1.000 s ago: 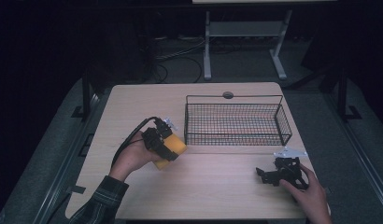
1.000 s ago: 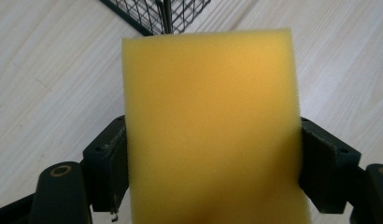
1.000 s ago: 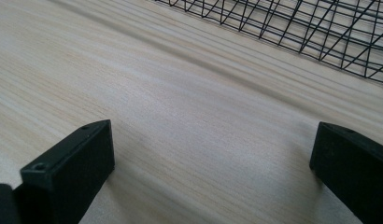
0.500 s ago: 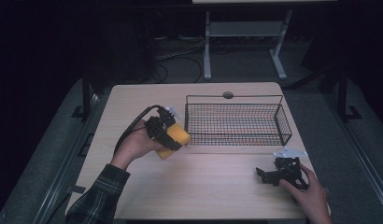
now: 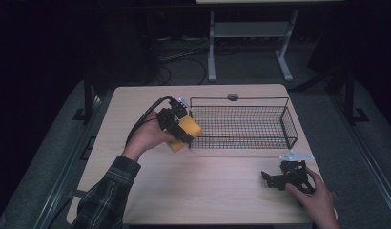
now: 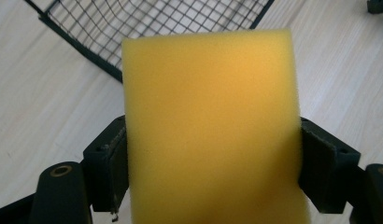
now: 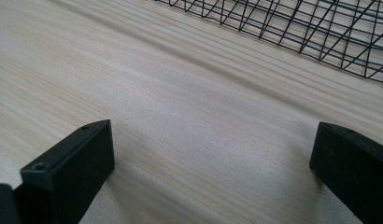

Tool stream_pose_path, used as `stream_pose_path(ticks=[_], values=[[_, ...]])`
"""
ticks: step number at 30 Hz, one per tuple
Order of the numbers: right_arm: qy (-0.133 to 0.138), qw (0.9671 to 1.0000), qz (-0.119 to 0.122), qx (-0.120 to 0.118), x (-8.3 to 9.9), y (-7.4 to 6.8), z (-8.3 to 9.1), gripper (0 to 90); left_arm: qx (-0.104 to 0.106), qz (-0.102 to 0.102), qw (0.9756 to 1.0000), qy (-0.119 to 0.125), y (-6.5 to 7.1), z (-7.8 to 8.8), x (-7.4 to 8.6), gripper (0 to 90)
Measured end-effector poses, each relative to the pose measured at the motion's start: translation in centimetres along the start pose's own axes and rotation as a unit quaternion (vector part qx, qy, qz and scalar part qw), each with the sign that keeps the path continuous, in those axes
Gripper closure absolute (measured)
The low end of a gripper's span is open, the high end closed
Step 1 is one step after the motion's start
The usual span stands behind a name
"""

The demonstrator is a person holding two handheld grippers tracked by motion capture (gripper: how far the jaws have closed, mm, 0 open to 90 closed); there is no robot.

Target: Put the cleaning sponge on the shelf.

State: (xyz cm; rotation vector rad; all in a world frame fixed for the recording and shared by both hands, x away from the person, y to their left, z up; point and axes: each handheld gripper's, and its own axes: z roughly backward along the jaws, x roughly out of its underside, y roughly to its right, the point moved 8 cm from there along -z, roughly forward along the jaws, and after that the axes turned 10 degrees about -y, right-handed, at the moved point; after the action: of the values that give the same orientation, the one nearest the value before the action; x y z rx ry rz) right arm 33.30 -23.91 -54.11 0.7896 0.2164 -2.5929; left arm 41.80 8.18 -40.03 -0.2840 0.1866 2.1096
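My left gripper point(image 5: 180, 128) is shut on a yellow sponge point(image 5: 185, 133), held above the table just left of the black wire basket point(image 5: 241, 123), near its front left corner. In the left gripper view the yellow sponge point(image 6: 210, 126) is squeezed between both jaws, with the wire basket point(image 6: 147, 23) beyond it. My right gripper point(image 5: 270, 177) rests open on the table at the front right, nothing between its jaws. In the right gripper view the wide-apart jaws frame bare wood, and the basket mesh point(image 7: 292, 23) lies ahead.
The light wooden table point(image 5: 212, 191) has a round grommet point(image 5: 232, 97) at its back edge behind the basket. A cable point(image 5: 143, 121) trails from the left gripper. A white stand point(image 5: 251, 43) and dark floor lie beyond the table.
My left gripper has carried the sponge up and to the right, toward the basket's left end. The right gripper has stayed put.
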Motion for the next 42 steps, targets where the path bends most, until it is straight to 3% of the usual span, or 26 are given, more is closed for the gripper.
stream_pose_path(ticks=[15, 25, 42], values=[[0.0, 1.0, 0.001, -0.001, 0.0, 0.0, 0.0, 0.0, -0.009, -0.034, 0.9994, -0.003, -0.9, 0.0, -3.9, 22.2], [0.0, 1.0, 0.0, -0.001, 0.0, 0.0, 0.0, 0.0, -0.009, -0.04, 0.9991, 0.01, -1.6, -0.6, -5.9, 22.2], [0.001, 1.0, 0.001, -0.001, 0.0, 0.0, 0.0, 0.0, -0.001, -0.041, 0.9991, 0.011, -2.2, -3.9, -8.6, 22.3]])
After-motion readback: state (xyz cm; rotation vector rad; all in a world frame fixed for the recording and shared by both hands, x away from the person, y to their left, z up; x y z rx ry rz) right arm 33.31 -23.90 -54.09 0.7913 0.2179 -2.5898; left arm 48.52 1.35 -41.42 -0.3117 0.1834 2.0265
